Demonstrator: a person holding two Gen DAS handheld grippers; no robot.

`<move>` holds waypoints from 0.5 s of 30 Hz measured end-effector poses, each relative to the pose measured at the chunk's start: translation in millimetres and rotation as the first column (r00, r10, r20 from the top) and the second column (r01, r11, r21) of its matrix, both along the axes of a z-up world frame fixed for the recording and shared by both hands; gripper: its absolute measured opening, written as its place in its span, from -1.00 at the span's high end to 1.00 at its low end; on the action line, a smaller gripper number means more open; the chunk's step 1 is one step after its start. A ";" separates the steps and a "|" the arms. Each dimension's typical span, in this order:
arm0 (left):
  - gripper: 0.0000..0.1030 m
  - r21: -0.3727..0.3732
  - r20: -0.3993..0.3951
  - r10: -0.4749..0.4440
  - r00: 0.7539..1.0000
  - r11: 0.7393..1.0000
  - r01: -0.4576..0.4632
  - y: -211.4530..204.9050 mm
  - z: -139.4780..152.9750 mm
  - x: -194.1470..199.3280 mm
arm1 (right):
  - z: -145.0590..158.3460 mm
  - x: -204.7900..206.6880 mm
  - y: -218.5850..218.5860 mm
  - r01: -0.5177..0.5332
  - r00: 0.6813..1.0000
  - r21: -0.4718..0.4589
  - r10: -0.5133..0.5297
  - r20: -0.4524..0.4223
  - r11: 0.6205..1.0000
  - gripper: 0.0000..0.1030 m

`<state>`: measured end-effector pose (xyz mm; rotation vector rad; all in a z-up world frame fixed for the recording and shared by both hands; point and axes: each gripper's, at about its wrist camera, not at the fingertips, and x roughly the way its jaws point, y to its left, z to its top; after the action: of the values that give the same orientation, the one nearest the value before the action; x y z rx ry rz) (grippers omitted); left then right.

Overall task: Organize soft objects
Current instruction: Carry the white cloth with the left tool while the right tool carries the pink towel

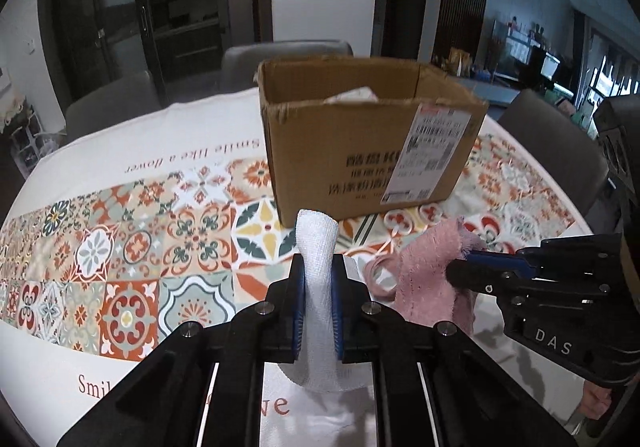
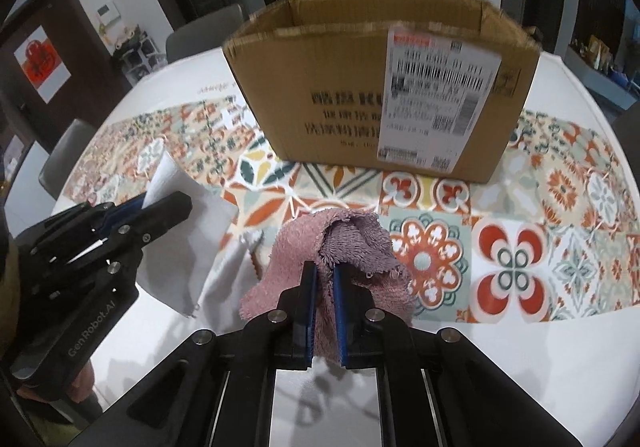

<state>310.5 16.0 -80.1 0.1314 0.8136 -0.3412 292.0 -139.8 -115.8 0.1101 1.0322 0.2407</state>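
My left gripper (image 1: 318, 267) is shut on a white cloth (image 1: 318, 247) that sticks up between the pads and hangs below over the table; it also shows in the right wrist view (image 2: 192, 247) at the left gripper (image 2: 160, 203). My right gripper (image 2: 325, 275) is shut on a pink fuzzy towel (image 2: 340, 243), lifted above the table; in the left wrist view the right gripper (image 1: 460, 267) holds that towel (image 1: 428, 279) at the right. An open cardboard box (image 1: 360, 139) stands behind both cloths, something white inside it (image 1: 352, 95).
The table (image 1: 80, 151) wears a white cloth with a patterned tile band (image 1: 160, 239). Grey chairs (image 1: 280, 55) stand at the far side and one at the right (image 1: 552, 151). The box (image 2: 380, 87) has a shipping label.
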 end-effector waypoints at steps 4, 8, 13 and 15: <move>0.75 -0.017 0.032 -0.004 0.999 1.000 0.005 -3.0 16.0 -2.1 | 20.4 -2.4 -3.7 0.011 0.999 0.002 -0.011 0.053 1.000 0.81; 0.76 -0.027 0.072 -0.010 0.997 1.000 0.012 -6.3 32.5 -3.7 | 39.2 -4.7 -8.5 0.022 0.995 0.009 -0.022 0.099 1.000 0.81; 0.76 -0.040 0.129 -0.011 0.992 0.999 0.016 -10.7 56.7 -5.6 | 62.8 -7.1 -13.3 0.036 0.986 0.019 -0.038 0.165 0.999 0.81; 0.76 -0.048 0.148 -0.012 0.989 0.999 0.020 -11.9 65.6 -6.1 | 73.0 -8.3 -15.6 0.042 0.980 0.021 -0.045 0.193 0.999 0.81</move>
<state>304.3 4.0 -14.5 0.1161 0.6574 -0.3620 283.7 -155.3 -42.8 0.1222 0.8337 0.2161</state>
